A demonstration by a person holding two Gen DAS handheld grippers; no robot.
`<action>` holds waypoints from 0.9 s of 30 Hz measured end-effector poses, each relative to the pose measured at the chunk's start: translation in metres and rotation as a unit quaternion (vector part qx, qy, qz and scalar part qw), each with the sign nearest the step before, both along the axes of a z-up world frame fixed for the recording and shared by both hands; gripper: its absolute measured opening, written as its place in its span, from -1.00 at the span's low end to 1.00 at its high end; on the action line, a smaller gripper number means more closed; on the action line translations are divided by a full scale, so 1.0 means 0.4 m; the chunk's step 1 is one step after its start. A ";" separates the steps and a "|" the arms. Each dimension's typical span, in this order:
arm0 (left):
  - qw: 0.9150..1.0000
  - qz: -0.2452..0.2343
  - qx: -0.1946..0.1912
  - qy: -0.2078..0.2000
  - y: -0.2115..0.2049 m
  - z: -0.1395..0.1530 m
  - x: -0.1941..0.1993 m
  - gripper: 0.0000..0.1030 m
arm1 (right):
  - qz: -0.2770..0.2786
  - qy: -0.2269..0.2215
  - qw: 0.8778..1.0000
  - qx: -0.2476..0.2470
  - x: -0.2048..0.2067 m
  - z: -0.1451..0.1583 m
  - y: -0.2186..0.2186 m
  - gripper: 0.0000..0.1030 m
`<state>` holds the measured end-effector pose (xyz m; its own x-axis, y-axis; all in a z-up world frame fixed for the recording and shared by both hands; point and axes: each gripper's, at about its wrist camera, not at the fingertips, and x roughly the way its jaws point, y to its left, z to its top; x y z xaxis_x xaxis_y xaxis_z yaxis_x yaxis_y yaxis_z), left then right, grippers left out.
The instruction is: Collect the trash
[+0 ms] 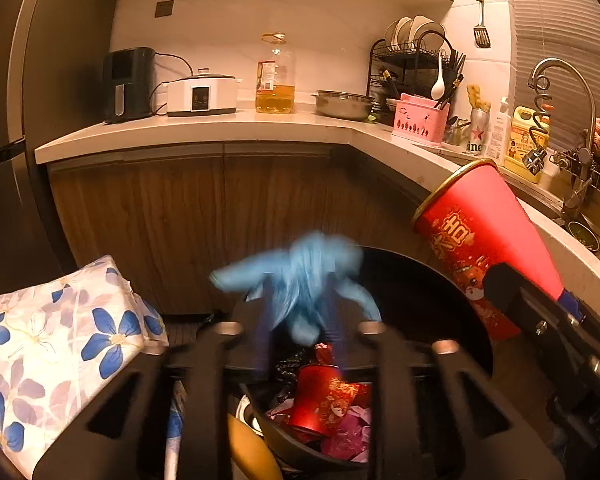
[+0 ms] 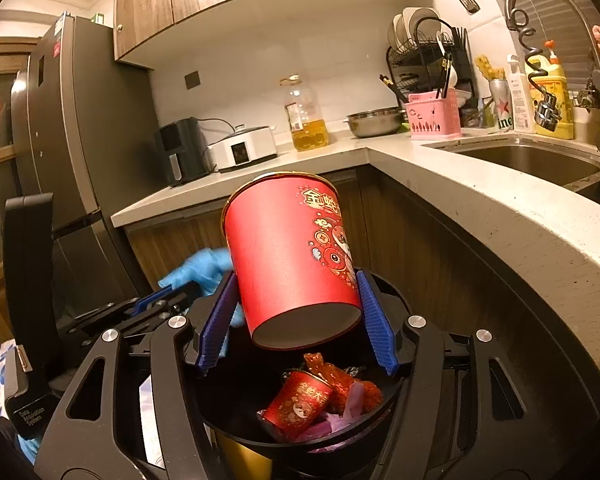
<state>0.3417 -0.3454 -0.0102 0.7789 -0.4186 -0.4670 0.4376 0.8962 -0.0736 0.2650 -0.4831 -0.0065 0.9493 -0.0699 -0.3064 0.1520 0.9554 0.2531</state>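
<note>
My left gripper (image 1: 300, 320) is motion-blurred; jaws parted, the crumpled blue glove (image 1: 300, 280) sits between them, but I cannot tell whether the pads still touch it. My right gripper (image 2: 296, 312) pinches one red paper cup (image 2: 288, 256), tilted, base toward the camera, above the black trash bin (image 2: 392, 396). The bin's rim is cut off by the gripper bodies. Inside, at 6 o'clock: one more red cup (image 2: 298, 404), red wrappers (image 2: 340, 380) and pink scraps, too jumbled to count. Floral-print bundle (image 1: 60, 340) at 8 o'clock in the left view, partly cropped. Two cups and one glove in all.
</note>
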 end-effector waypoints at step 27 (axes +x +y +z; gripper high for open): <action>0.983 0.175 0.038 -0.031 0.314 0.026 -0.242 0.88 | -0.020 0.069 0.995 -0.071 -0.153 -0.002 0.170 0.90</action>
<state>0.2447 -0.2199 0.0004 0.8972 -0.0849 -0.4334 0.1021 0.9946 0.0165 0.2038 -0.4150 -0.0074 0.8947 -0.1591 -0.4174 0.2147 0.9726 0.0895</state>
